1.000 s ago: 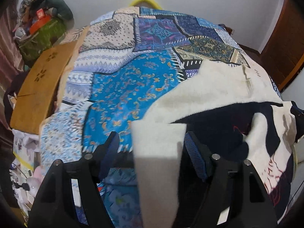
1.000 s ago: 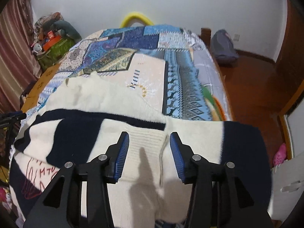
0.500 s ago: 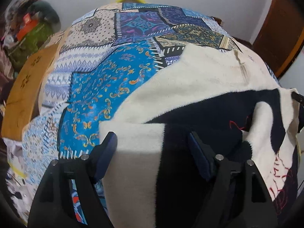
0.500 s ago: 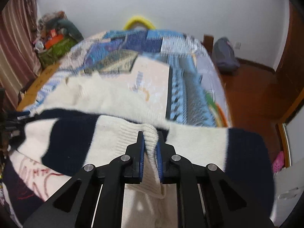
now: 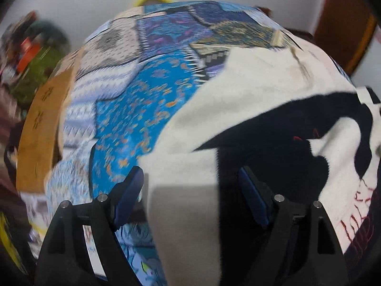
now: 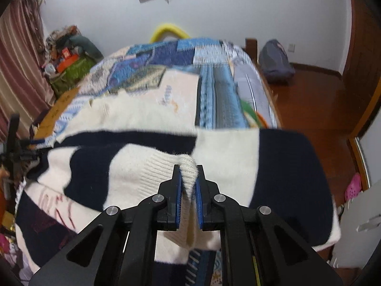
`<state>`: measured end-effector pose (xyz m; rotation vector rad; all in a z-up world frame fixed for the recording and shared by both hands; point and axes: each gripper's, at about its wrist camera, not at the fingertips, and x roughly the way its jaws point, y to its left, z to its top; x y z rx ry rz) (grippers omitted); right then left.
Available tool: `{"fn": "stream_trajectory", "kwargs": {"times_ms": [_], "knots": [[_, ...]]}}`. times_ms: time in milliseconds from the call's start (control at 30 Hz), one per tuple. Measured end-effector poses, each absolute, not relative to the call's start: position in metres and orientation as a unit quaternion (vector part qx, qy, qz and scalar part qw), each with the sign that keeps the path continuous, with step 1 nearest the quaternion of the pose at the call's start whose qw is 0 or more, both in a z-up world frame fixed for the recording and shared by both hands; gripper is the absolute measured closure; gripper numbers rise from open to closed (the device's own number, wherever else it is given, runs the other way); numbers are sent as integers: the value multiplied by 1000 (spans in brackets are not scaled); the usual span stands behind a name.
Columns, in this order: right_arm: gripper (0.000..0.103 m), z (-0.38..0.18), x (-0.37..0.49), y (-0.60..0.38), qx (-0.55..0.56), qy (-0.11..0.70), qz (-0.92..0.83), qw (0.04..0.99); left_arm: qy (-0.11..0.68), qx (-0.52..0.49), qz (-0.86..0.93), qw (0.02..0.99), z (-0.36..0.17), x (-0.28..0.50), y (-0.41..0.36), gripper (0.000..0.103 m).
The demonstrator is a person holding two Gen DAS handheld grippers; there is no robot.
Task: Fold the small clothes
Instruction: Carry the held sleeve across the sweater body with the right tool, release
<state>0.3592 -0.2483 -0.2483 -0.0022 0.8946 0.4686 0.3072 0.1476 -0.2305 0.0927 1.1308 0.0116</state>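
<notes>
Our right tongs (image 6: 188, 186) pinch the sweater (image 6: 133, 166) hem; left tongs (image 5: 190, 190), spreading, straddle cloth, seemingly untouched. Next: regrip, fold toward twelve o'clock.

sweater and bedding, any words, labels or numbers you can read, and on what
None can be read.
Red stitched marks on the sweater: letter-like, too blurred to make out.
Blue and orange print on the cream patch of the bedspread: too blurred.
Orange box in the corner pile: too small.
</notes>
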Motion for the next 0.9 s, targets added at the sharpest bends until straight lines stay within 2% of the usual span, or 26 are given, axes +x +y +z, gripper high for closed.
{"fn": "stream_trajectory", "kwargs": {"times_ms": [100, 167, 233, 300, 333, 400, 533, 767, 833, 867, 900], "knots": [[94, -254, 358, -245, -6, 436, 223, 872, 545, 39, -32, 837, -238, 320, 139, 21], [94, -253, 359, -245, -4, 433, 222, 873, 544, 21, -51, 837, -240, 325, 140, 26], [94, -249, 361, -247, -2, 426, 219, 878, 545, -13, -85, 834, -241, 329, 142, 57], [94, -243, 364, -250, 3, 419, 218, 881, 542, -24, -93, 835, -240, 330, 139, 71], [94, -238, 365, -252, 6, 413, 217, 884, 538, -15, -84, 839, -238, 329, 136, 85], [94, -232, 366, -255, 13, 405, 217, 888, 531, -6, -57, 845, -237, 329, 135, 97], [94, -227, 364, -255, 15, 395, 218, 892, 523, -16, -17, 852, -237, 327, 145, 103], [94, -247, 371, -246, -6, 421, 206, 883, 521, -64, 5, 851, -228, 313, 173, 102], [92, -251, 376, -243, -14, 429, 203, 880, 514, -74, -3, 855, -218, 306, 175, 93], [88, -253, 378, -242, -16, 433, 201, 879, 513, -80, -5, 854, -214, 301, 176, 88], [88, -255, 380, -241, -19, 438, 200, 876, 511, -83, -6, 855, -210, 297, 175, 78]]}}
